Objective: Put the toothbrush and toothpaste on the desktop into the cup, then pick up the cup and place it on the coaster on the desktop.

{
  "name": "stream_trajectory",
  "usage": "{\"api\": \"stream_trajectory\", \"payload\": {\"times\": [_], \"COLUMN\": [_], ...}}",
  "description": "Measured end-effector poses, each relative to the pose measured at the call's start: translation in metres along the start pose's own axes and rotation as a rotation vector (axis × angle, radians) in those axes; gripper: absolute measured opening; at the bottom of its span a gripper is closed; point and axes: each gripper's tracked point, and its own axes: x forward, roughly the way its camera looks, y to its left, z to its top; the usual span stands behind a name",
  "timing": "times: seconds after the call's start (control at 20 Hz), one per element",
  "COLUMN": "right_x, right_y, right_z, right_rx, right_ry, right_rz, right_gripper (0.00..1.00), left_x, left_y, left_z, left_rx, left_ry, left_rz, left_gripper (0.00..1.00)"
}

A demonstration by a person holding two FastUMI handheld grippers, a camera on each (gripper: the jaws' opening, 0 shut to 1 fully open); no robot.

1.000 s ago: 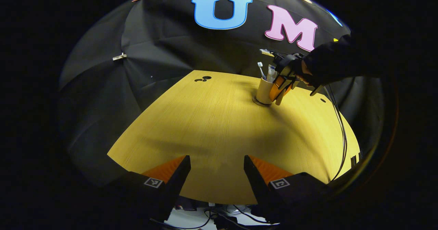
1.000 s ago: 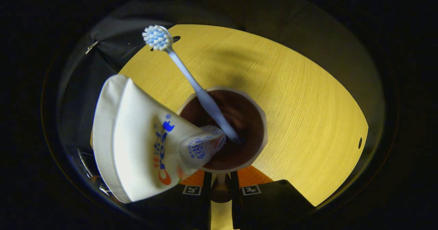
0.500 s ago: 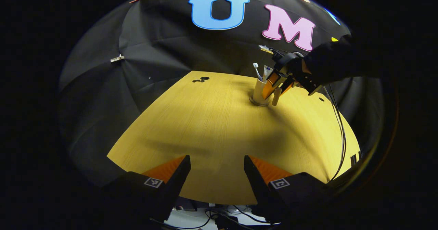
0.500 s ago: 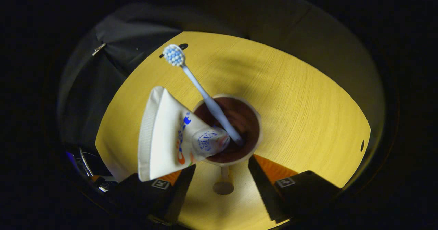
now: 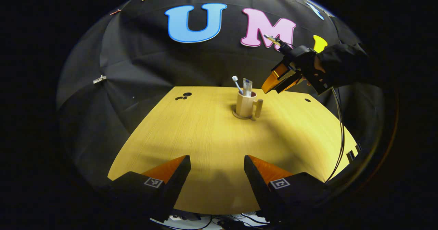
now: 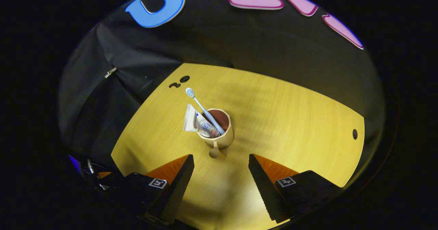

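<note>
Cup point(image 5: 245, 105) now sits on the coaster point(image 5: 241, 115) mid-desk point(image 5: 205, 137), toothbrush point(image 6: 202, 108) and toothpaste point(image 6: 196, 124) inside. My right gripper point(image 6: 220, 175) let go of the handle and backed off, jaws wide, empty. Left gripper point(image 5: 217, 177) open, idle. Task looks done.

Yellow wooden table point(image 5: 205, 137) with perhaps cable holes point(image 6: 180, 81).

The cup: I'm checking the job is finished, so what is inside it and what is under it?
Inside the tan handled cup stand a pale blue toothbrush and a white toothpaste tube. Their lower ends are hidden. Under it lies a round brown coaster, mostly covered.
</note>
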Motion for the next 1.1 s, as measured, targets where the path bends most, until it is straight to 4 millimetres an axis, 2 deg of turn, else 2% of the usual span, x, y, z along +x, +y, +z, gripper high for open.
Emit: {"api": "stream_trajectory", "payload": {"times": [0.15, 0.35, 0.4, 0.5, 0.8, 0.9, 1.0, 1.1], "right_x": [-0.052, -0.113, -0.124, -0.143, -0.179, -0.185, -0.191, -0.2], "right_y": [-0.001, -0.001, -0.001, -0.002, 0.006, 0.013, 0.029, 0.03], "right_z": [0.008, 0.006, 0.004, -0.014, -0.047, -0.059, -0.067, -0.068], "right_rx": [0.036, 0.075, 0.083, 0.091, 0.187, 0.172, 0.166, 0.166], "right_ry": [-0.129, -0.286, -0.317, -0.337, -0.475, -0.479, -0.477, -0.507], "right_rz": [0.011, 0.009, 0.015, 0.019, 0.002, 0.009, 0.06, 0.072], "right_gripper": [0.99, 0.99, 0.99, 0.99, 0.98, 0.98, 0.98, 0.98], "left_x": [0.006, 0.009, 0.008, 0.005, -0.006, -0.008, -0.009, -0.012], "left_y": [-0.02, -0.049, -0.057, -0.074, -0.124, -0.141, -0.155, -0.165], "left_z": [0.022, 0.053, 0.062, 0.081, 0.118, 0.123, 0.127, 0.132], "left_rx": [0.022, 0.049, 0.051, 0.048, 0.095, 0.109, 0.12, 0.133], "left_ry": [-0.034, -0.084, -0.102, -0.145, -0.237, -0.242, -0.245, -0.252], "left_rz": [-0.054, -0.11, -0.122, -0.146, -0.182, -0.202, -0.22, -0.221], "left_gripper": [0.98, 0.98, 0.98, 0.98, 0.98, 0.97, 0.97, 0.97]}}
